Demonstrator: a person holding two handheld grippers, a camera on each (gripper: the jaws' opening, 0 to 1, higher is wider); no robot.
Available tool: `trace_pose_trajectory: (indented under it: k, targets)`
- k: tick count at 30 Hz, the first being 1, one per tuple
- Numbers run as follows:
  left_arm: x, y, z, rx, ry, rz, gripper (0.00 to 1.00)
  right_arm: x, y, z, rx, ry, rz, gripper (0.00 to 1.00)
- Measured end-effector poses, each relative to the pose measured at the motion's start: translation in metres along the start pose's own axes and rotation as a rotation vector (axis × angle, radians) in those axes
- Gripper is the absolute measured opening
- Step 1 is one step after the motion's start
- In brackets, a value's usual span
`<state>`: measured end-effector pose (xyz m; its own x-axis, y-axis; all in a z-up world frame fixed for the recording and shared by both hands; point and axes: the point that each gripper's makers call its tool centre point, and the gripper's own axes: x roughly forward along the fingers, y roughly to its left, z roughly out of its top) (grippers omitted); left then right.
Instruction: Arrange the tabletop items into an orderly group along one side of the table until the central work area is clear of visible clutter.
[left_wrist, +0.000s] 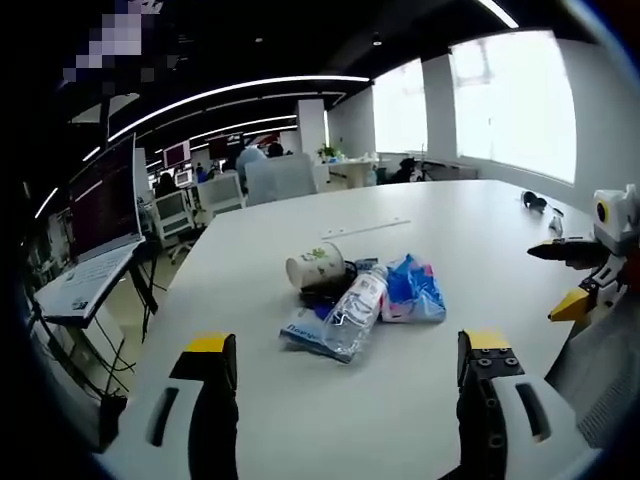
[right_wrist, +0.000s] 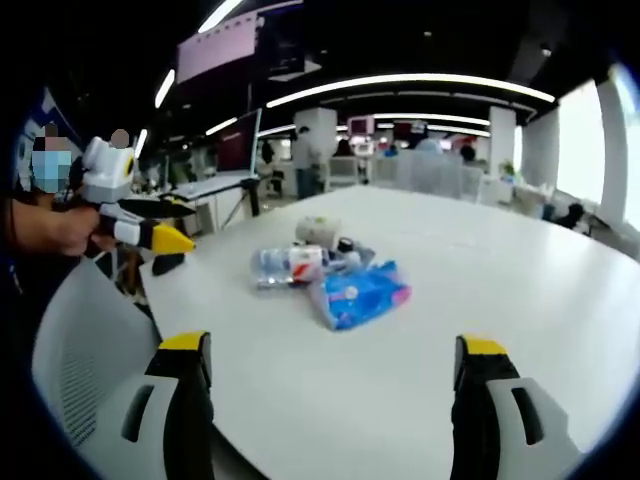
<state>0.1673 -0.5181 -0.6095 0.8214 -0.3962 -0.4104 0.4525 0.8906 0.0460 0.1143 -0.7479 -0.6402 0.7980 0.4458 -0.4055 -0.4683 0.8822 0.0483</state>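
Note:
A small heap of items lies mid-table on the white table. A paper cup rests on its side, a clear plastic bottle lies beside it, and a blue packet sits to the right. A flat blue-and-white pack lies under the bottle. My left gripper is open, short of the heap. My right gripper hangs open at the table's right edge. In the right gripper view, the cup, bottle and blue packet lie ahead of my open right gripper. A hand holds the left gripper at the left.
A thin strip and small black things lie farther back on the table. A screen on a stand is off the table's left. A white mesh chair back stands at the near edge. Office desks and people are behind.

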Motion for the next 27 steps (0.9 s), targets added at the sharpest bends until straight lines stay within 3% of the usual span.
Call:
trace_pose_trajectory:
  k: [13,21,27]
  targets:
    - [0.005,-0.012,0.001,0.043,0.043,-0.022,0.91,-0.003,-0.008,0.01,0.035,-0.043,-0.007,0.99]
    - [0.008,-0.015,0.016,0.063,0.019,-0.025,0.91,-0.006,-0.012,0.015,0.029,-0.062,-0.016,0.99]
    - [0.008,-0.011,0.016,0.046,0.011,-0.018,0.91,-0.009,-0.016,0.016,0.041,-0.062,-0.027,0.99]
